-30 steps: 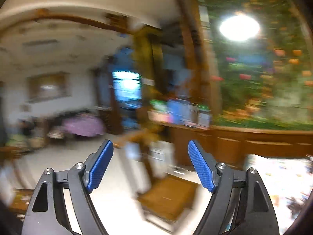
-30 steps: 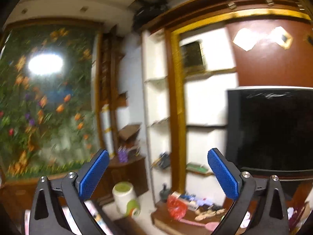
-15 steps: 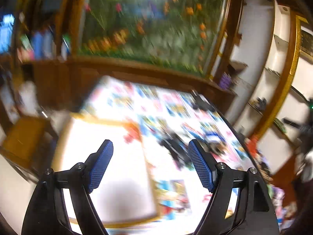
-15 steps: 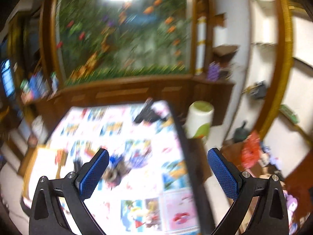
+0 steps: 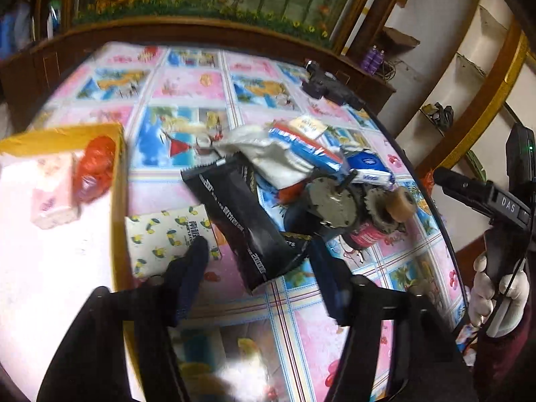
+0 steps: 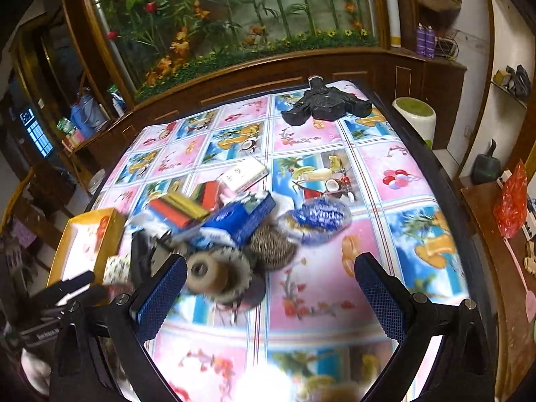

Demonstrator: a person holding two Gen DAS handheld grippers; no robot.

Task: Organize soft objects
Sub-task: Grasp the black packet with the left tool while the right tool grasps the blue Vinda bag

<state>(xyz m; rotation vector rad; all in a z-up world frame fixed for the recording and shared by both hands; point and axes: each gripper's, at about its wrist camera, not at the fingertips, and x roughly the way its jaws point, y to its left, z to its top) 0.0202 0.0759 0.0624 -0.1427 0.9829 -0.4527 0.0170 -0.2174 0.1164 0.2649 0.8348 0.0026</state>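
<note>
yellow-rimmed box [image 5: 118, 181] – 1, left edge of desk [image 6: 395, 174] | tissue packs – 2: pink one [image 5: 50, 197] in box, lemon-print one [image 5: 167, 238] beside it | black pouch [image 5: 241, 221] – 1 | toothed wheels [image 6: 217, 273] – 2 or so, blurred | black tripod-like thing [image 6: 325, 102] – 1, far edge

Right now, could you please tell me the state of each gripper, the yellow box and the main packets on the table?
Left gripper: closing, nothing gripped.
Right gripper: open, empty, above the tablecloth.
Yellow box: open-topped, holding a pink tissue pack and a red bag.
Black packet: lying flat, outside the box.
Lemon-print tissue pack: lying beside the box.
</note>
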